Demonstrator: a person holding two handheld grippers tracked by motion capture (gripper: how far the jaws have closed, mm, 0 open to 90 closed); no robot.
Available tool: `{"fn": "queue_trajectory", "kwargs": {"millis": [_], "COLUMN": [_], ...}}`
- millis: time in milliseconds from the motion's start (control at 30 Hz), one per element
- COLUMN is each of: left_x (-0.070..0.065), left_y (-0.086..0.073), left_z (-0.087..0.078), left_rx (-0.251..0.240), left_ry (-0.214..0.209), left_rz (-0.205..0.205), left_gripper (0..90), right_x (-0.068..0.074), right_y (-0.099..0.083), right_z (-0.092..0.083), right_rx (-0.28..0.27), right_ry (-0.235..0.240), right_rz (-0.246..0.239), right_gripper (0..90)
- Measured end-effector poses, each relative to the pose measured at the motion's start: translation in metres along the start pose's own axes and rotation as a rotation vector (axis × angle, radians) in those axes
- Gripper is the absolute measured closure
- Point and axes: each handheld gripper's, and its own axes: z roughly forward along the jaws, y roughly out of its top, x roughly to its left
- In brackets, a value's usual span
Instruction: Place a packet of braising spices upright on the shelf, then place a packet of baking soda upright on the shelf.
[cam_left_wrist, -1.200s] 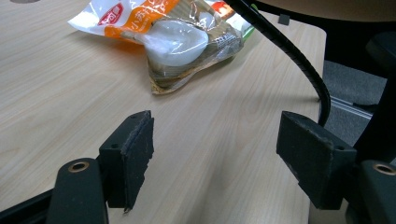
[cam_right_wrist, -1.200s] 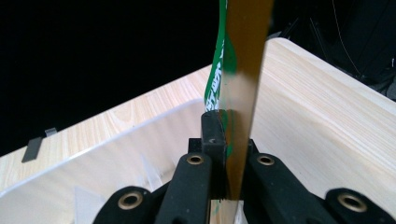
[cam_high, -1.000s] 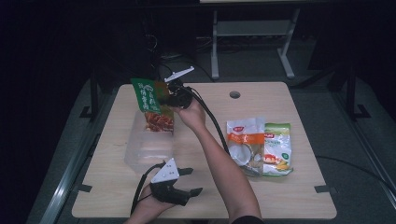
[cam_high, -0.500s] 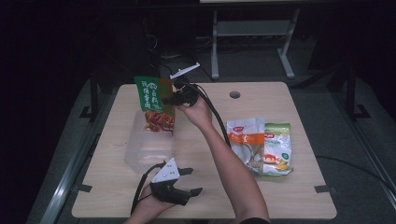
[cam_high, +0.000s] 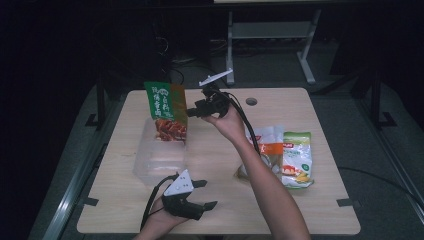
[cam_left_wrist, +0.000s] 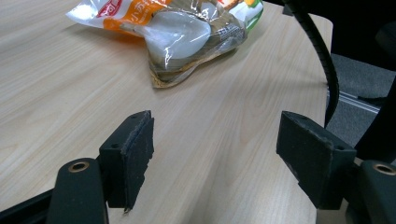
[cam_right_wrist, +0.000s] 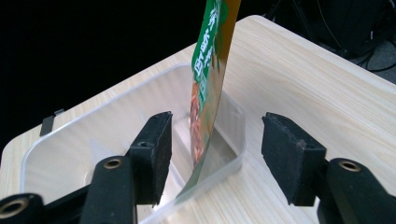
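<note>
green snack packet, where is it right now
The green snack packet stands upright in the far end of the clear plastic box on the table's left side in the high view, just left of the right gripper, whose open jaws no longer press it.

Green snack packet (cam_right_wrist: 208, 88) upright in clear tub (cam_right_wrist: 93, 140), between parted jaws.

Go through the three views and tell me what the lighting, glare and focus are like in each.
High view: dim and grainy, the room beyond the table nearly black. Left gripper view: bright and even, with glare on the clear snack bag and soft focus on the near jaws. Right gripper view: the green packet slightly blurred, sheen on the clear plastic box, black background at left.
</note>
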Motion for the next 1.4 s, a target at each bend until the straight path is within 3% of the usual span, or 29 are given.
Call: {"fn": "queue_trajectory", "kwargs": {"millis": [200,700,867,1067,1133,1233,1400], "left_x": [0.000,0.006,0.007,0.008,0.007,0.006,0.005], "left_y": [0.000,0.000,0.000,0.000,0.001,0.000,0.000], "left_z": [0.001,0.001,0.002,0.002,0.002,0.003,0.005], "left_rx": [0.004,0.008,-0.002,0.011,0.008,0.008,0.015], "left_ry": [0.000,0.005,-0.003,-0.001,0.004,0.006,0.002], "left_rz": [-0.005,0.003,-0.013,0.008,0.013,0.007,0.012], "left_gripper": [27.3,27.3,27.3,27.3,27.2,27.2,27.2], "right_x": [0.003,-0.004,-0.004,-0.001,0.000,0.000,-0.004], "right_y": [-0.014,-0.046,-0.052,-0.066,-0.073,-0.084,-0.105], "right_z": [-0.022,-0.051,-0.061,-0.072,-0.076,-0.083,-0.098], "right_rx": [-0.004,0.019,0.023,0.051,0.038,0.058,0.043], "right_ry": [0.007,0.009,0.020,-0.009,-0.017,-0.030,-0.043], "right_rz": [-0.002,0.029,0.038,0.027,0.018,0.026,0.061], "right_gripper": [39.6,36.1,34.6,33.0,33.3,33.0,32.6]}}
